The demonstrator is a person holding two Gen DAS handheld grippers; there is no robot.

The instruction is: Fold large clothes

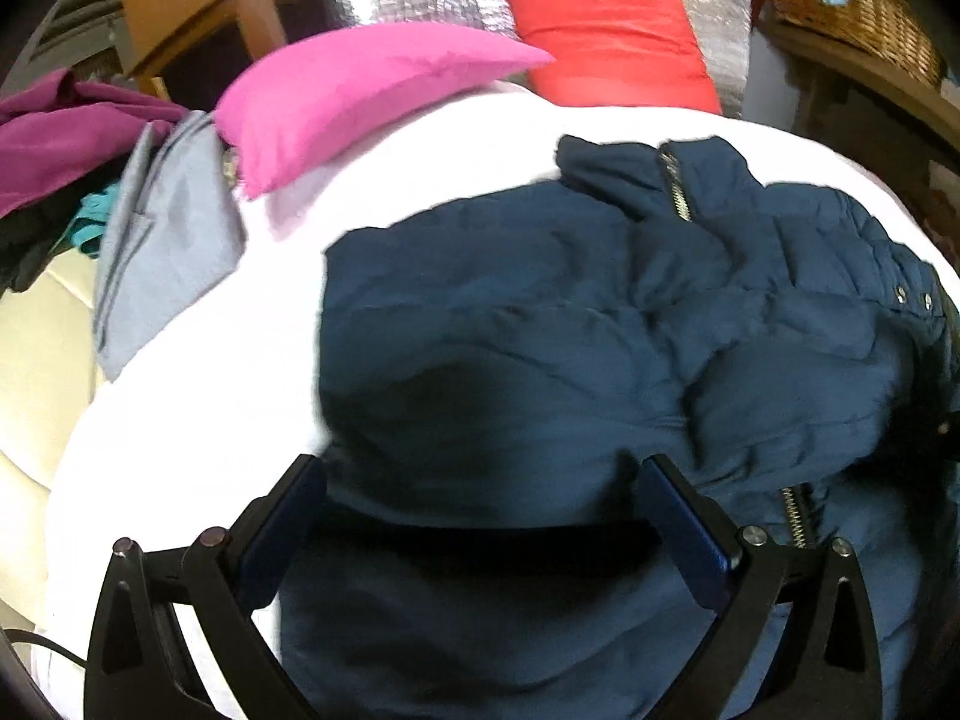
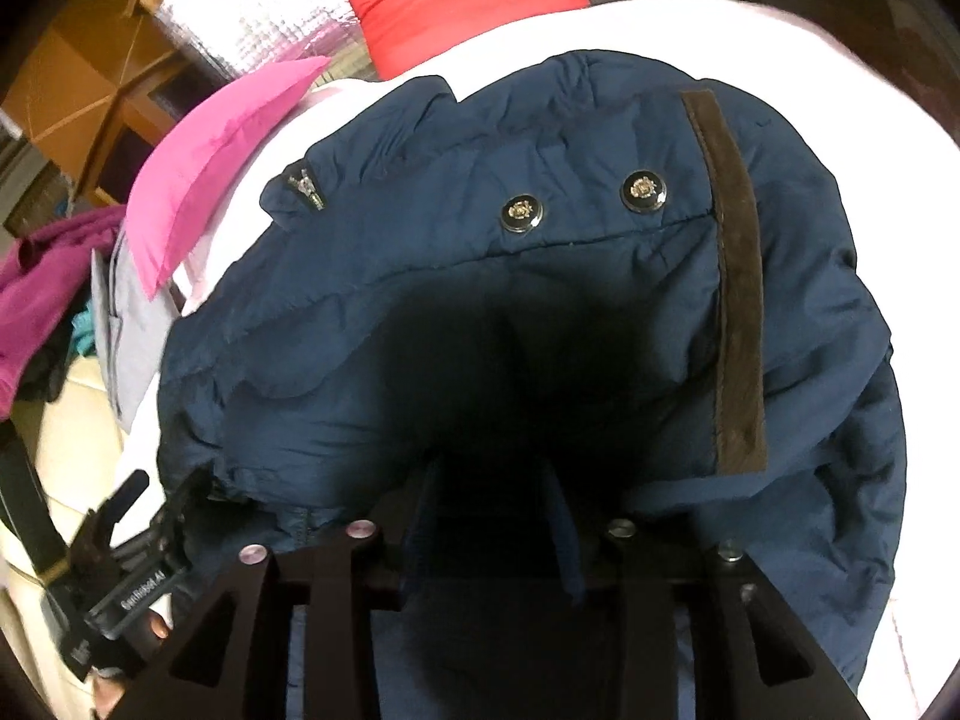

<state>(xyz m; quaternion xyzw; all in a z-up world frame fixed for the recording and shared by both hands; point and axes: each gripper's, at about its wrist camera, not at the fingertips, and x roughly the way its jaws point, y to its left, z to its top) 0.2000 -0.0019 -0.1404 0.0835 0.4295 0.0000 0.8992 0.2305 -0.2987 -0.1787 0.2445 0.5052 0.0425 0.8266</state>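
The left gripper (image 1: 480, 480) hangs over the near part of a navy padded jacket (image 1: 540, 312), its two blue-padded fingers (image 1: 690, 522) spread wide with nothing between them but the fabric lying below. From there the jacket runs out toward 12 and 2 o'clock across a white bed cover (image 1: 198, 396), its collar and a metal zipper (image 1: 677, 186) at about 1 o'clock. In the right wrist view the right gripper (image 2: 492, 516) sits in deep shadow under a raised fold of the same jacket (image 2: 420, 312); the fingers stand fairly close with dark cloth between them, but whether they pinch it cannot be told. Beyond them, at 12 o'clock, two round snap buttons (image 2: 523, 212) sit side by side, and a dark brown strip (image 2: 735, 276) runs down the cloth at 1 o'clock. At 8 o'clock in this view the left gripper's black body (image 2: 129, 564) shows at the jacket's edge. Farther out lie a pink pillow (image 1: 360, 90) at 11 o'clock, a red pillow (image 1: 606, 42) at 12, a grey folded garment (image 1: 162, 240) and a magenta garment (image 1: 66, 138) at 10, and a wicker basket (image 1: 852, 12) at 1 o'clock.
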